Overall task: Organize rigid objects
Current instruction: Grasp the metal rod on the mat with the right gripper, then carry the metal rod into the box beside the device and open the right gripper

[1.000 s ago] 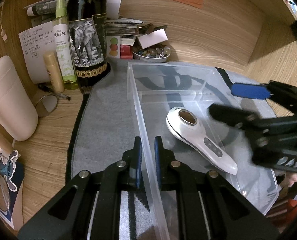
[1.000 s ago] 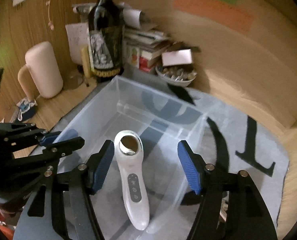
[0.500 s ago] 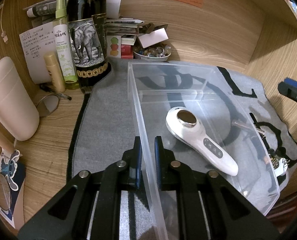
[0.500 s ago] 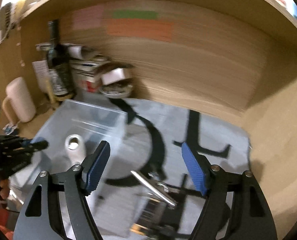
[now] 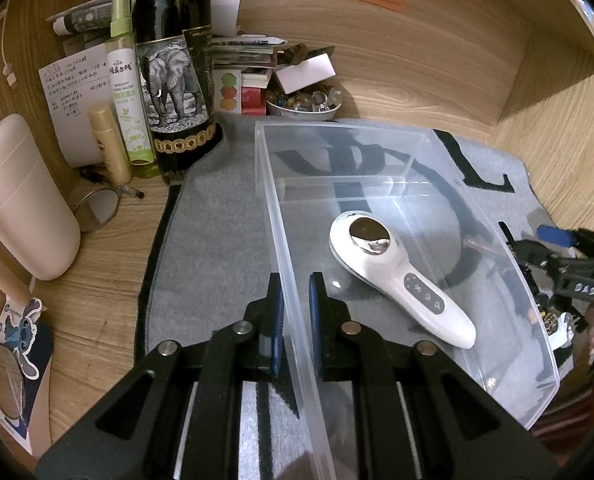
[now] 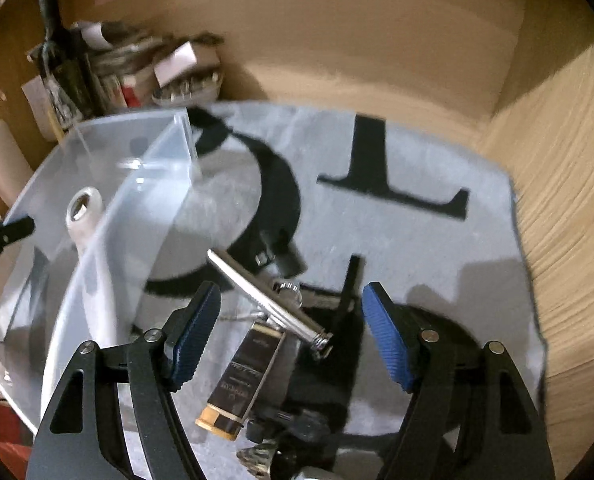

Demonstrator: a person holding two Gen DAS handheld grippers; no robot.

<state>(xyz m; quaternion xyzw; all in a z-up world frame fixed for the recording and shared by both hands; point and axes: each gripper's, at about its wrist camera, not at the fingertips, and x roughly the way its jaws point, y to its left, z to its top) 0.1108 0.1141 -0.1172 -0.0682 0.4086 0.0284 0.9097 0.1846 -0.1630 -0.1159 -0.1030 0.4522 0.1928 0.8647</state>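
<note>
Left claw (image 5: 295, 292) is clamped on the near-left wall of the clear plastic bin (image 5: 497, 240), one pad on each side. Right claw (image 6: 291, 332) stands open, holding nothing, above a silver metal tool (image 6: 265, 300) and a dark tube (image 6: 241, 376) lying on the grey mat (image 6: 417, 232) right of the bin. Inside the bin lies a white handheld device (image 5: 397, 276).

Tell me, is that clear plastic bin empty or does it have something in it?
Not empty. One white handheld device with a round metal head lies flat on the floor of the clear plastic bin; nothing else shows inside.
</note>
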